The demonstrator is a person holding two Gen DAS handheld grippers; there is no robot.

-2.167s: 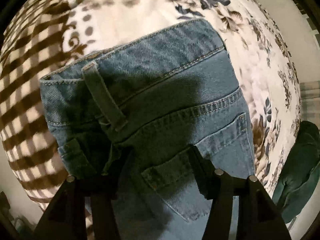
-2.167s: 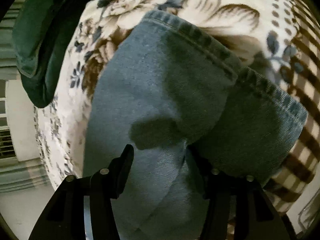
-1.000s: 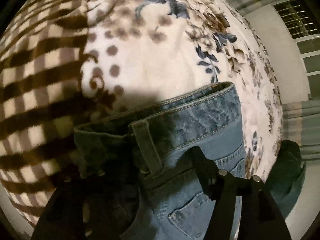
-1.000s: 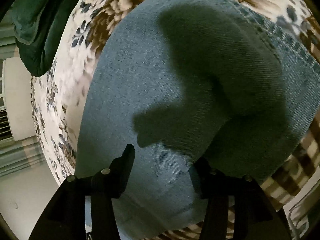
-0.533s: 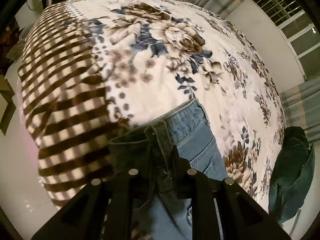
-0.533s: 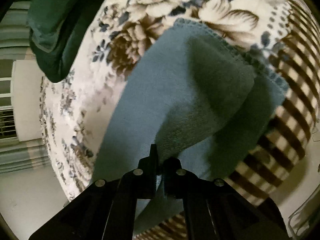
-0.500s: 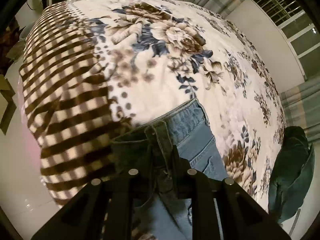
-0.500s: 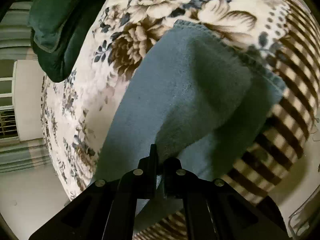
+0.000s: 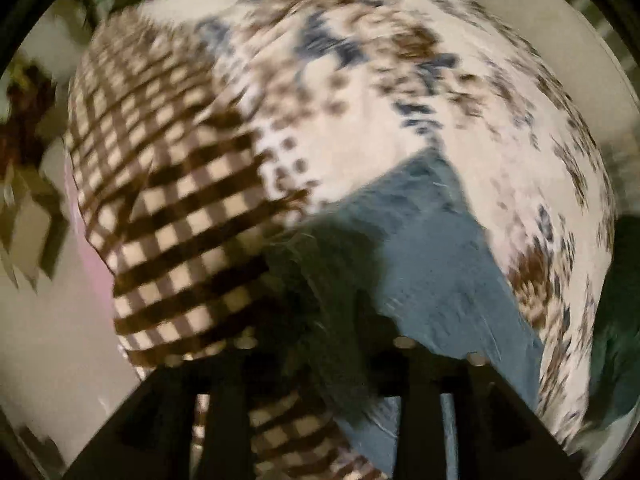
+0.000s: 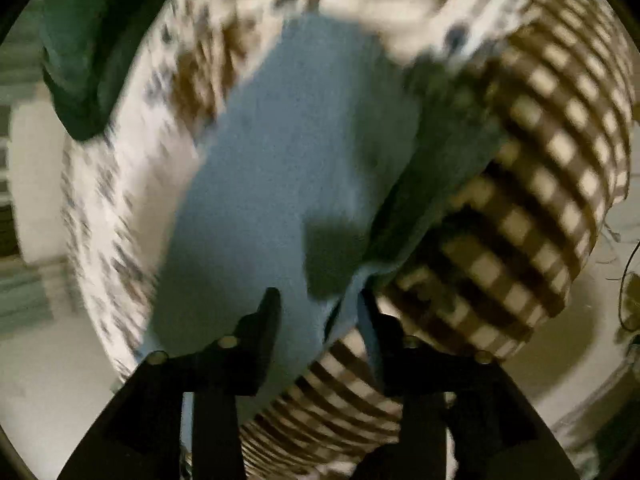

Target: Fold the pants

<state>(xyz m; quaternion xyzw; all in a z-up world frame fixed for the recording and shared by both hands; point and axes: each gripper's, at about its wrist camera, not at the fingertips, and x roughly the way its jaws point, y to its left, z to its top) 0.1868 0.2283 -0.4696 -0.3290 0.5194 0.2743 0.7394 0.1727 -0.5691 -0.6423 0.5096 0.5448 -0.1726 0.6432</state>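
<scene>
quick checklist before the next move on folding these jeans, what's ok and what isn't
1. Blue denim jeans lie on the floral and brown-checked blanket: ok.
2. Left hand-held gripper clear of the denim: cannot tell; its jaws have just been opening, and dark cloth sits between them in blur.
3. Right hand-held gripper released: ok; jaws just reopened, apart, with a denim edge in the gap.
4. Fold lies flat: cannot tell, both views are smeared.
5. Dark green cloth off the jeans: ok.
</scene>
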